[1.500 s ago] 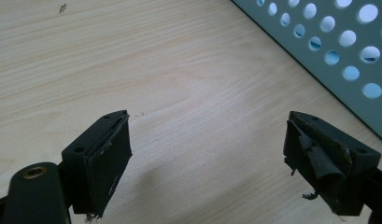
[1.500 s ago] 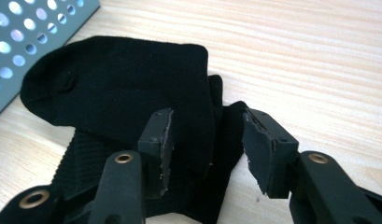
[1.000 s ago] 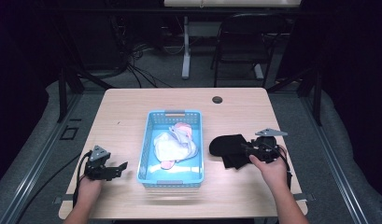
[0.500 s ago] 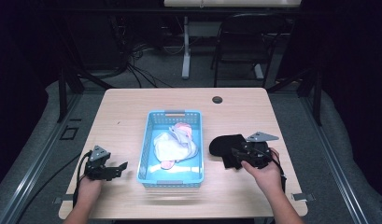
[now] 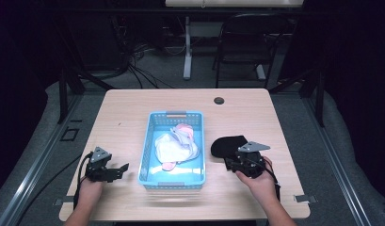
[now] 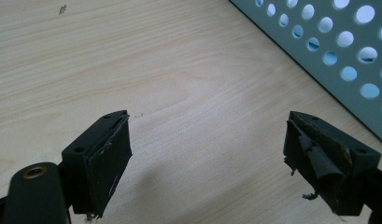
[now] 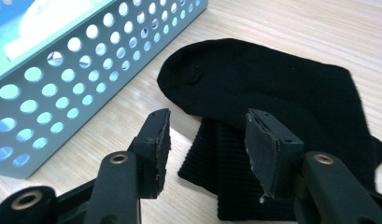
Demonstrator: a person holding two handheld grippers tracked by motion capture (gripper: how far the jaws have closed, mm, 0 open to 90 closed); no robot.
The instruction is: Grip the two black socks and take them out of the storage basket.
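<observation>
A black sock lies flat on the wooden table, just right of the blue perforated basket. My right gripper hovers at the sock's near edge with its jaws open. In the right gripper view the sock spreads ahead, its folded ribbed cuff under the gap of my right gripper, whose pads are not pressing on it. My left gripper rests low on the table left of the basket, open. Bare wood lies between the jaws of my left gripper.
The basket holds a heap of white and pink cloth. Its holed wall stands close on the left in the right gripper view and at the upper right in the left gripper view. A small dark round cap sits near the table's far edge.
My right hand has carried its gripper leftward and slightly nearer to the table's front edge, closer over the sock. The left gripper has stayed put.
</observation>
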